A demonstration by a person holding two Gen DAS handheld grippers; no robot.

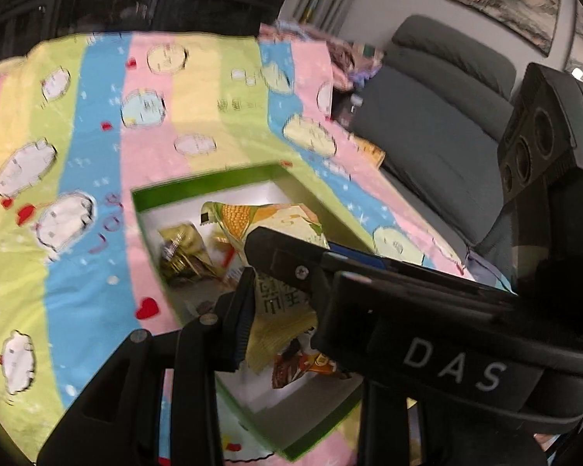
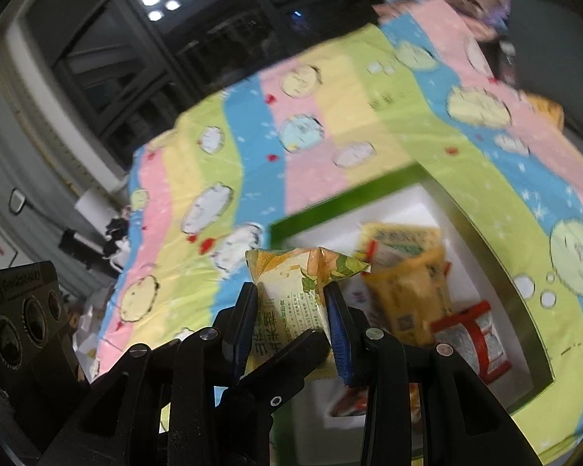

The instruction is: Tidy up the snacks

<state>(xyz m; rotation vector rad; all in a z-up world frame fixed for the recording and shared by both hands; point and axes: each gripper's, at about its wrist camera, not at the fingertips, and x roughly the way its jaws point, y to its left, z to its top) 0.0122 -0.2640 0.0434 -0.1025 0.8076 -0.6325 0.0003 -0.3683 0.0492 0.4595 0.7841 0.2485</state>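
Note:
A pale corn-print snack packet point(image 1: 252, 215) point(image 2: 287, 272) hangs over a green-rimmed white box point(image 1: 213, 178) point(image 2: 330, 202). My right gripper point(image 2: 291, 291) is shut on the packet's middle, its blue pads pressing both sides. In the left wrist view the right gripper point(image 1: 260, 244) crosses in from the right. My left gripper point(image 1: 283, 295) is shut on the packet's lower end, and one of its fingers point(image 2: 299, 345) shows under the packet in the right wrist view. Part of the packet is hidden behind the crossing fingers.
The box holds a gold packet point(image 1: 182, 252), a brown-orange packet point(image 1: 303, 365), a yellow packet point(image 2: 408, 291) and a red-white packet point(image 2: 474, 334). A pastel striped cloth point(image 1: 97, 155) covers the table. A grey sofa point(image 1: 427, 116) stands to the right; an orange packet point(image 2: 544, 112) lies at the cloth's far edge.

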